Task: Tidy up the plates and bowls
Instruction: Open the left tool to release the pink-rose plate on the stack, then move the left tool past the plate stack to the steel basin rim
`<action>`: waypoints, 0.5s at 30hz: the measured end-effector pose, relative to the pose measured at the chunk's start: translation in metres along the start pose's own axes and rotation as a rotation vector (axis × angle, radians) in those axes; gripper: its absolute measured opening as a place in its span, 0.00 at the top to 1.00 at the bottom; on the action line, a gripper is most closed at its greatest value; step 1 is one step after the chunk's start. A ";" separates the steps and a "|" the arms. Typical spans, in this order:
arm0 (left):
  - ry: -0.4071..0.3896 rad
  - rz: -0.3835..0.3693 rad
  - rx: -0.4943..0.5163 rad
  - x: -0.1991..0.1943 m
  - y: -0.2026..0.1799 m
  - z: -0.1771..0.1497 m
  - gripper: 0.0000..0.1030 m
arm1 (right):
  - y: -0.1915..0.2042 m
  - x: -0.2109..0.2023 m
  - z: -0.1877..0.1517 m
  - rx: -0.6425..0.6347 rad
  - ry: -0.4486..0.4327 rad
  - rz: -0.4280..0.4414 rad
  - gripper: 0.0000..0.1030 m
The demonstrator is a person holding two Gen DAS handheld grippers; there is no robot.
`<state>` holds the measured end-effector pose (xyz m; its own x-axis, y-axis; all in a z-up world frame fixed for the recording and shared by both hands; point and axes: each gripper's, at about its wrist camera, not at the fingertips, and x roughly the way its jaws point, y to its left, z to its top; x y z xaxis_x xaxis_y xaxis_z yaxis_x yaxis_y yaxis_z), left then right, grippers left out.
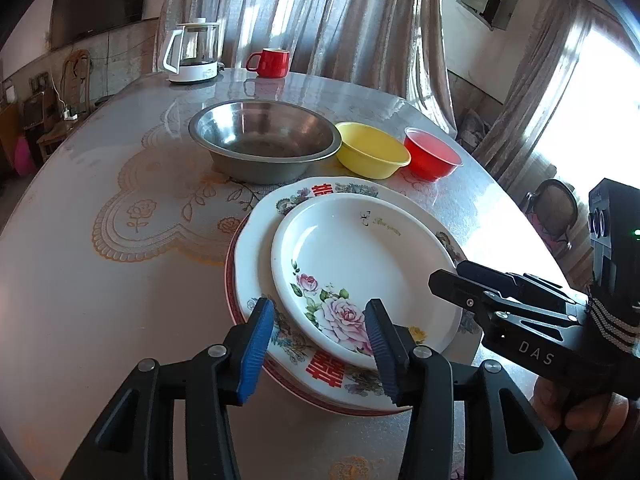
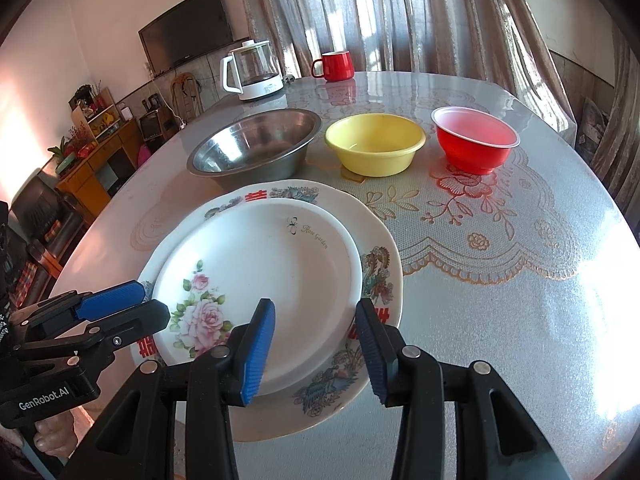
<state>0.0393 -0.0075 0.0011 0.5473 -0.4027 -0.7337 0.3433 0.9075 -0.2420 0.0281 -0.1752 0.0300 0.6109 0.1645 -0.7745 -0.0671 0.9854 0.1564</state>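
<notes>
The plates are already stacked near the front edge of the tabletop [image 2: 500, 288]: a rose-patterned plate [image 2: 260, 280] sits on a larger plate with red characters [image 2: 380, 264], and a red-rimmed plate [image 1: 230, 276] peeks out beneath both in the left wrist view. Behind them stand a steel bowl [image 2: 256, 144], a yellow bowl [image 2: 376, 144] and a red bowl [image 2: 476, 144] in a row, not yet nested. The plates look like glazed ceramic, so I judge them stiff, fairly heavy, slick and breakable; the rim is the only place to pinch, and a firm edge grip is needed. The plastic-looking yellow and red bowls should be light and forgiving, best taken by the lip; the steel bowl is rigid and slippery, its flared rim offering the hold. Both tools angle downward over the near side of the stack. The left tool [image 1: 320, 344] stands part open with nothing between its blue pads [image 1: 256, 352], and the right tool [image 2: 316, 348] likewise hovers part open, gripping nothing.
</notes>
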 end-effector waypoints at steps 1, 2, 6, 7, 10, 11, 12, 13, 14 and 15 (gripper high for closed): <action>-0.002 -0.004 -0.004 -0.001 0.001 0.000 0.52 | 0.000 0.000 0.000 0.000 0.001 0.000 0.59; -0.003 -0.005 -0.008 -0.001 0.003 0.001 0.51 | 0.000 0.000 0.000 0.001 0.002 0.000 0.59; -0.009 0.001 -0.017 -0.003 0.005 0.002 0.51 | -0.001 0.001 0.001 0.003 0.005 0.001 0.59; -0.011 0.003 -0.019 -0.004 0.006 0.002 0.50 | -0.001 0.001 0.001 0.004 0.006 0.002 0.59; -0.010 0.005 -0.024 -0.003 0.007 0.002 0.48 | -0.002 0.000 0.001 0.006 0.007 0.005 0.59; -0.010 0.006 -0.026 -0.003 0.008 0.002 0.48 | -0.002 0.000 0.002 0.007 0.008 0.007 0.59; -0.009 0.007 -0.027 -0.003 0.009 0.002 0.48 | -0.003 0.000 0.002 0.009 0.010 0.009 0.59; -0.009 0.008 -0.030 -0.003 0.011 0.002 0.47 | -0.003 0.001 0.003 0.012 0.012 0.013 0.59; -0.008 0.009 -0.036 -0.003 0.012 0.002 0.47 | -0.004 0.001 0.003 0.016 0.013 0.016 0.59; -0.008 0.010 -0.044 -0.003 0.015 0.002 0.47 | -0.004 0.001 0.004 0.018 0.016 0.019 0.59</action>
<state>0.0445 0.0067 0.0008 0.5568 -0.3944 -0.7310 0.3039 0.9158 -0.2627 0.0322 -0.1794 0.0308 0.5972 0.1836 -0.7808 -0.0640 0.9812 0.1818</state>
